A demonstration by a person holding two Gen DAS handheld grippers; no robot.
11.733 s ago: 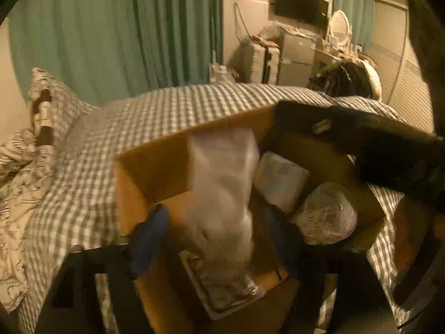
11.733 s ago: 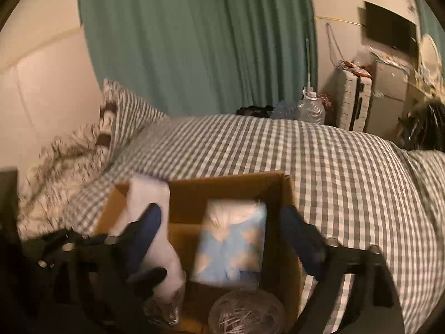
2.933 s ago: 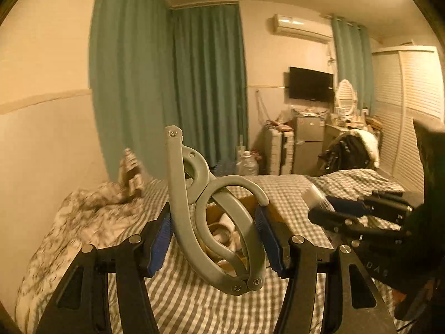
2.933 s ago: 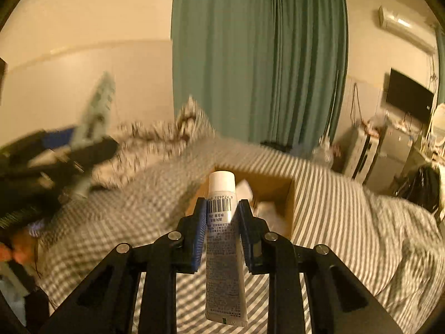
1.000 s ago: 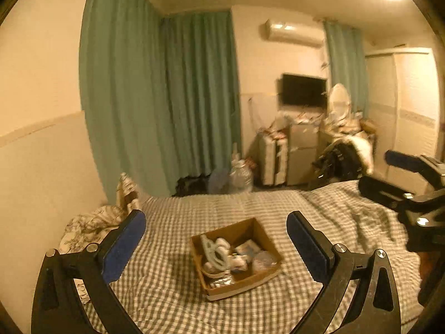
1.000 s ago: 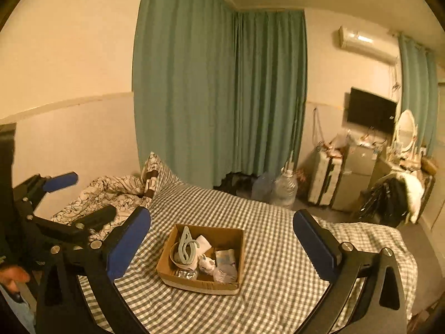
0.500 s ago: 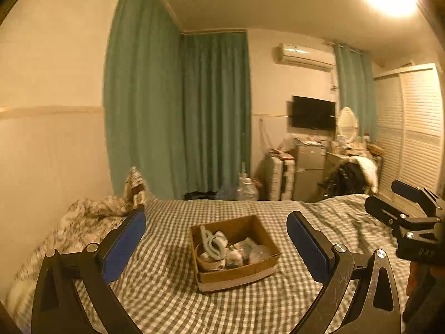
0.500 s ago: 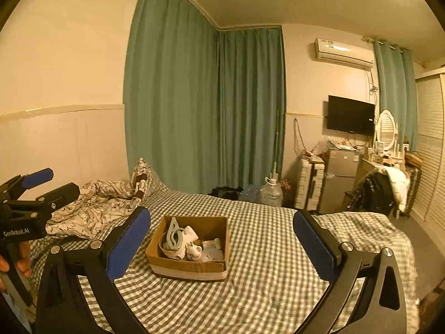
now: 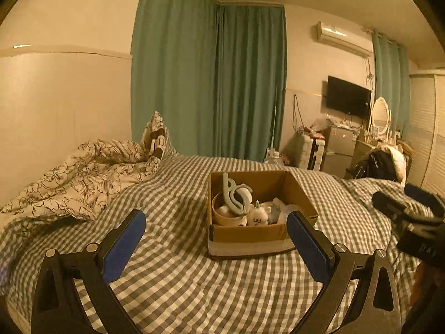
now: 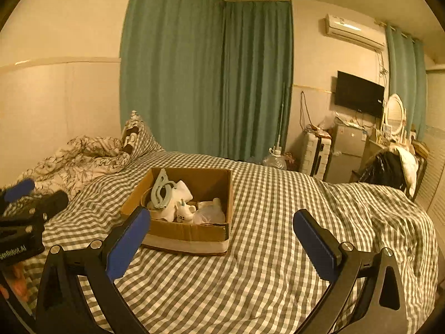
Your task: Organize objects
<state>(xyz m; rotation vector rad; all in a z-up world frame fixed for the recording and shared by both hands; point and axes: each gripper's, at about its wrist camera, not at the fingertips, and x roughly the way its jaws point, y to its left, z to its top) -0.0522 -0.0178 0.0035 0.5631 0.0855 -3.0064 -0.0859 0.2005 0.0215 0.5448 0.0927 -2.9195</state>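
Note:
A brown cardboard box (image 9: 250, 235) (image 10: 189, 232) sits in the middle of a checked bed cover. Inside it lie a pale grey-green plastic hook clip (image 9: 235, 194) (image 10: 160, 192), a round container (image 9: 226, 217), a small white toy figure (image 9: 257, 214) (image 10: 185, 208) and several white and clear packets. My left gripper (image 9: 215, 246) is open and empty, held back from the box with its blue pads (image 9: 123, 245) wide apart. My right gripper (image 10: 222, 243) is likewise open and empty, short of the box's near right corner.
A crumpled floral duvet (image 9: 75, 175) and a pillow (image 9: 157, 136) lie at the bed's left. Green curtains (image 9: 208, 83) hang behind. Past the bed's far right stand a suitcase (image 10: 315, 150), a small fridge (image 10: 345, 153), a TV (image 10: 358, 93) and a chair with dark clothing (image 10: 389, 171).
Both grippers have drawn back from the box and lowered; earlier the left held the hook clip and the right a tube, and both now lie released, the clip in the box.

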